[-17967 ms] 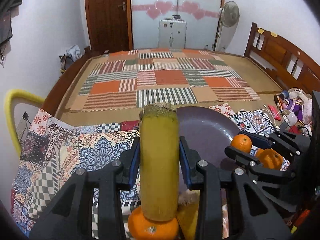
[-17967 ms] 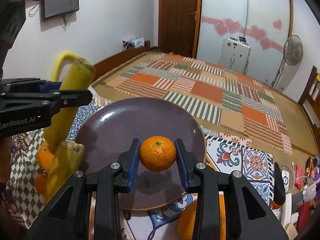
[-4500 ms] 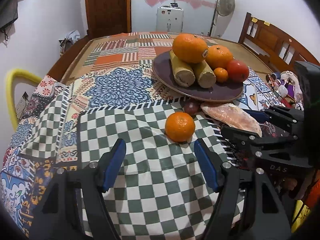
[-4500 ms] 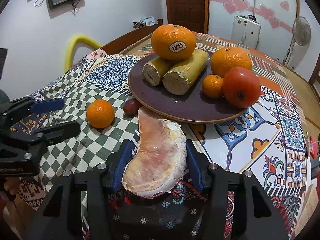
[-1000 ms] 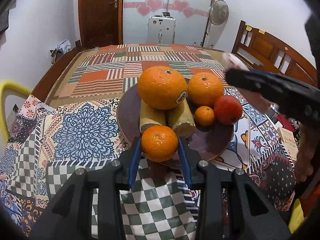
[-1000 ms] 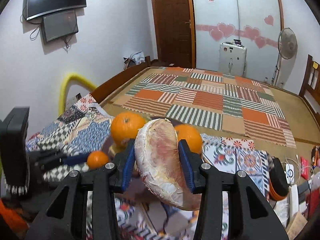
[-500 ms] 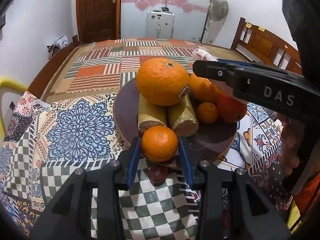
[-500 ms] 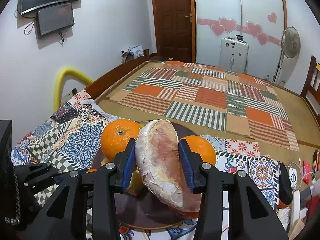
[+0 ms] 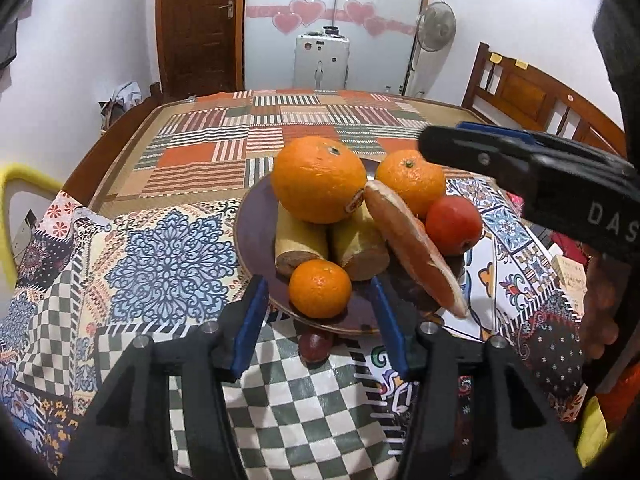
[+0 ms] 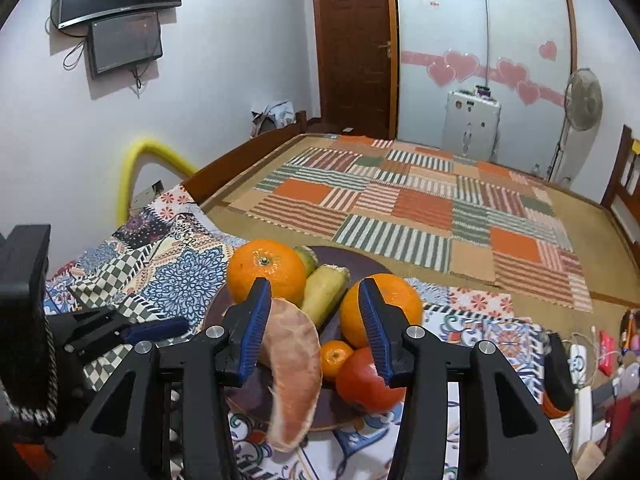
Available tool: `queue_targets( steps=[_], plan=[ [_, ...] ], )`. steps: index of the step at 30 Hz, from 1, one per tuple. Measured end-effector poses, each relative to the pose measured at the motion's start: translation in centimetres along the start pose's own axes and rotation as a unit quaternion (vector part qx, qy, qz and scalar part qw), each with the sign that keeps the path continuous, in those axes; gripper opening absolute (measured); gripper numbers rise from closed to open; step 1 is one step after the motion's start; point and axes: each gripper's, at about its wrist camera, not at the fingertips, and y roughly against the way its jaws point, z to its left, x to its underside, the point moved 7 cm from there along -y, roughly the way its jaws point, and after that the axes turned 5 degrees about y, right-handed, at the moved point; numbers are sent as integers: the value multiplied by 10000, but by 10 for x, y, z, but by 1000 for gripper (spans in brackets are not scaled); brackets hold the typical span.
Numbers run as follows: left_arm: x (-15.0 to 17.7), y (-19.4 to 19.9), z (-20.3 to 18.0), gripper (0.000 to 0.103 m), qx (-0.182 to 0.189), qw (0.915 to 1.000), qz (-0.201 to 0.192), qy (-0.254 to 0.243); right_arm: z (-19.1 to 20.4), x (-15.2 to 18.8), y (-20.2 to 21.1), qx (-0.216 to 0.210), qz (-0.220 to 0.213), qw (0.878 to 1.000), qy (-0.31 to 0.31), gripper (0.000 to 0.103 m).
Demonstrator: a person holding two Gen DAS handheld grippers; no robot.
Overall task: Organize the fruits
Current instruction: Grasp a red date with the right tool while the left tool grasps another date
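Observation:
A dark purple plate [image 9: 252, 236] holds a big orange [image 9: 318, 179] on top of two yellow cut stalks [image 9: 296, 236], a second orange [image 9: 410, 182], a red tomato [image 9: 454, 224], a small mandarin [image 9: 320, 289] at the front rim, and a pink pomelo wedge [image 9: 412, 248] leaning across them. My left gripper [image 9: 318, 316] is open just behind the mandarin. My right gripper [image 10: 314, 320] is open above the plate [image 10: 224, 304]; the pomelo wedge [image 10: 294, 364] lies below its left finger. A dark small fruit [image 9: 315, 347] lies on the cloth under the plate's rim.
The plate sits on a patterned patchwork cloth [image 9: 168, 248] over a bed edge. A striped mat [image 9: 224, 152] covers the bed beyond. A wooden headboard [image 9: 532, 100] stands right; clutter [image 10: 588, 364] lies at the right edge. A yellow tube [image 10: 132, 168] is at left.
Both grippers have opened. The left let the mandarin go on the plate's front rim. The right let the pomelo wedge go onto the plate.

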Motion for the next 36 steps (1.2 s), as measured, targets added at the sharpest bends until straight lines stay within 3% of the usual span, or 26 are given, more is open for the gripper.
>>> queue_targets(
  steps=[13,25,32,34,36],
  plan=[
    [14,61,14,53,-198,9995,-247,93,13,36,35,-1,12,10000,59,48],
    [62,70,28,53,-316,9993,-48,182,56,100,39,-45,250,9988,427,49],
    [86,65,31,53,-319,9993,84,164,65,132,15,-459,676,9964,242,49],
    [91,63,30,53,-332,9993,106,110,68,133,16,-421,629,9967,296,47],
    [92,61,29,53,-350,9993,114,62,74,133,18,-505,630,9960,371,36]
  ],
)
